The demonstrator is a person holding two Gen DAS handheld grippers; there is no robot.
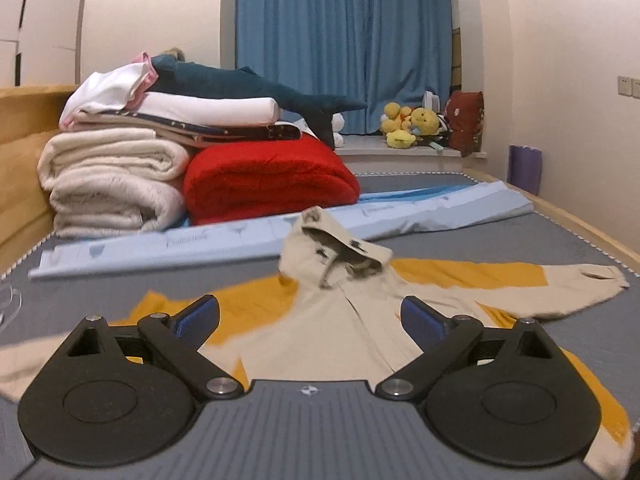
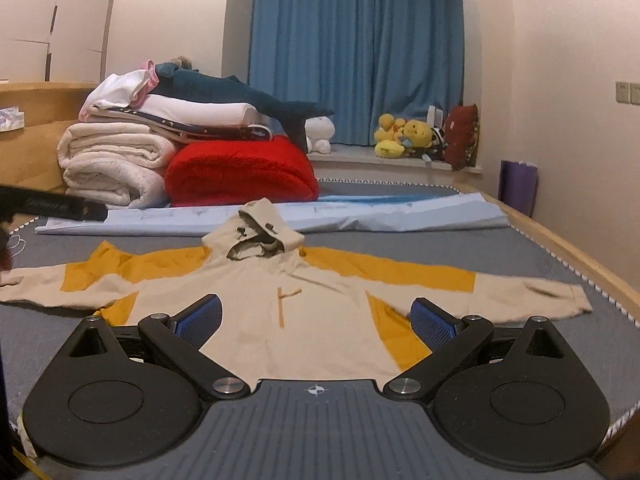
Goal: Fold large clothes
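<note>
A big grey mat covers the floor. A cream and yellow hoodie lies flat on it, arms spread out, hood up top. Behind sits a red blanket. The right gripper is wide open above the hoodie. The left gripper is wide open too, maybe over its left side.

Each claw, left and right, has black linkage arms with silver pivot screws, blue ribbed finger pads, and a grey ribbed base with a crosshair mark
</note>
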